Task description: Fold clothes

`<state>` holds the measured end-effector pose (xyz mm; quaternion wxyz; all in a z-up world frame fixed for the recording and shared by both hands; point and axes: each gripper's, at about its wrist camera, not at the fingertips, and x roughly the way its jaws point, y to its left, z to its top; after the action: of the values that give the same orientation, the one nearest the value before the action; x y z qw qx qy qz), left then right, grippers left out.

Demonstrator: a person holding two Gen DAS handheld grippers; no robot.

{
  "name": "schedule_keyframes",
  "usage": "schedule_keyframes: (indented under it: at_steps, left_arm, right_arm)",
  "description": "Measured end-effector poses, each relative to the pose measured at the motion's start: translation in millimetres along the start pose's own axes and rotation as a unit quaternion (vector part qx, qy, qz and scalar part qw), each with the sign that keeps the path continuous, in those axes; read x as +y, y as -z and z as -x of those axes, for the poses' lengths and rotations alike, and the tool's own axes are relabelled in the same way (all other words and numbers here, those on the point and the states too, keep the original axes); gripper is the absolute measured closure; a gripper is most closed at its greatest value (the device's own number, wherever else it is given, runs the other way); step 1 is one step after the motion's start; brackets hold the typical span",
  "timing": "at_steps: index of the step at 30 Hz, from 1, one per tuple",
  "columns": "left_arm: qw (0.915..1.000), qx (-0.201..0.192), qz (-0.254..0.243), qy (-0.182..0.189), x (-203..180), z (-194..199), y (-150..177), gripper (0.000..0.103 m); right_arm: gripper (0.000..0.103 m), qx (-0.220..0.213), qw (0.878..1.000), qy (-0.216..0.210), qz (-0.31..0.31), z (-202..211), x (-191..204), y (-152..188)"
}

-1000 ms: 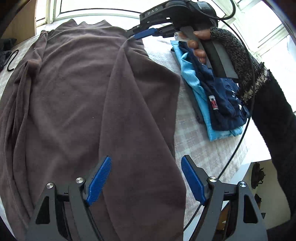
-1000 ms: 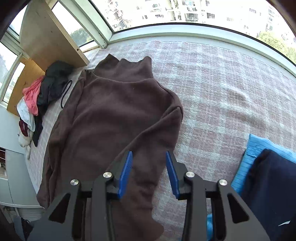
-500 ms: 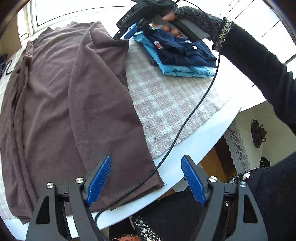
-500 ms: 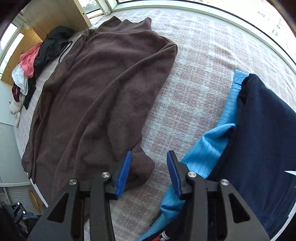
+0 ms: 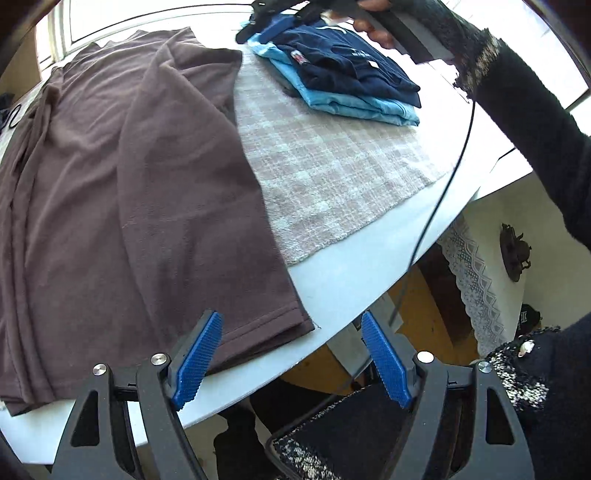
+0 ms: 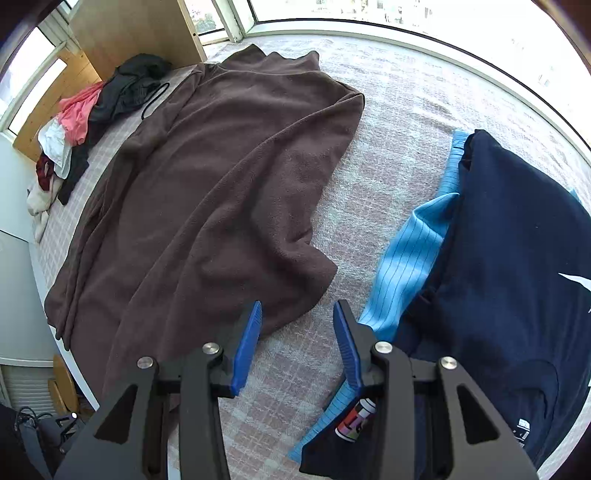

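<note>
A large brown fleece garment (image 5: pixel 122 177) lies spread on the table, its sides folded inward; it also shows in the right wrist view (image 6: pixel 207 206). My left gripper (image 5: pixel 291 358) is open and empty, hovering just off the table's near edge by the garment's hem corner (image 5: pixel 295 325). My right gripper (image 6: pixel 297 343) is open and empty, low over the cloth between the brown garment and a stack of folded clothes; it shows at the top of the left wrist view (image 5: pixel 273 22).
A folded navy shirt (image 6: pixel 509 266) on a light blue garment (image 6: pixel 413 254) sits to the right. A checked tablecloth (image 5: pixel 332 158) covers the white table (image 5: pixel 351 273). A pile of unfolded clothes (image 6: pixel 85 122) lies far left. A black cable (image 5: pixel 443 184) hangs across.
My left gripper has pulled back from over the brown garment to beyond the table's near edge. My right gripper has moved back toward the folded stack, away from the garment.
</note>
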<state>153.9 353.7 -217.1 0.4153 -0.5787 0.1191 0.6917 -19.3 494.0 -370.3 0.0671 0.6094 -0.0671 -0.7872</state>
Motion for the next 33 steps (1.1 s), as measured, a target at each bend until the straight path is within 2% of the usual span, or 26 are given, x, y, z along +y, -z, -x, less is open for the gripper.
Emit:
schedule_keyframes:
  at_steps: [3,6,11,13,15,19,23,24,25,27,29,30,32,33]
  left_arm:
    - [0.9997,0.009,-0.021,-0.008,-14.4,-24.1,-0.5,0.027]
    - [0.9993,0.009,-0.031,-0.016,-15.5,-34.5,1.5,0.028]
    - [0.9991,-0.008,-0.041,-0.011,-5.7,-20.1,4.5,0.033]
    - [0.9989,-0.017,-0.040,-0.020,4.1,-6.4,5.6,0.033]
    - [0.9987,-0.028,-0.023,-0.037,18.0,8.4,8.2,0.033]
    - [0.9980,-0.025,0.052,-0.025,51.9,21.2,20.1,0.033]
    - [0.9955,-0.019,0.092,-0.015,69.2,16.4,23.6,0.033]
    - [0.9951,-0.015,0.097,-0.010,70.8,13.5,25.4,0.038]
    - [0.9948,-0.010,0.102,-0.007,72.3,10.2,26.9,0.047]
    - [0.9951,0.004,0.098,-0.015,73.4,3.5,28.4,0.056]
    - [0.9956,0.002,0.092,-0.017,73.1,4.3,28.9,0.060]
    - [0.9958,0.004,0.090,-0.018,73.2,4.3,29.1,0.066]
    - [0.9961,0.004,0.085,-0.025,74.4,5.2,29.9,0.083]
    - [0.9963,0.001,0.082,-0.026,75.1,7.8,30.1,0.095]
  right_arm:
    - [0.063,-0.005,0.999,-0.032,0.010,0.3,7.2,6.7]
    - [0.063,-0.006,0.998,-0.034,0.047,-0.9,25.0,17.4]
    - [0.063,0.005,0.996,-0.026,0.083,-13.7,49.9,30.8]
    - [0.063,0.002,0.996,-0.038,0.087,-11.7,58.7,39.1]
    - [0.063,-0.001,0.994,-0.051,0.100,-8.0,69.2,49.3]
    - [0.063,-0.006,0.992,-0.037,0.121,-3.8,84.3,61.4]
    - [0.063,-0.009,0.992,-0.034,0.118,-1.3,86.0,62.8]
    - [0.063,-0.010,0.993,-0.032,0.115,-1.7,86.1,62.4]
    - [0.063,-0.011,0.993,-0.031,0.113,-2.4,86.1,61.7]
    - [0.063,-0.011,0.993,-0.028,0.111,0.0,81.6,63.8]
    - [0.063,-0.010,0.993,-0.024,0.111,-0.2,80.8,64.9]
    - [0.063,-0.010,0.994,-0.021,0.111,-1.1,80.8,64.9]
    - [0.063,-0.005,0.994,-0.018,0.111,-4.4,79.4,65.1]
    - [0.063,-0.002,0.994,-0.015,0.111,-5.9,77.7,65.1]
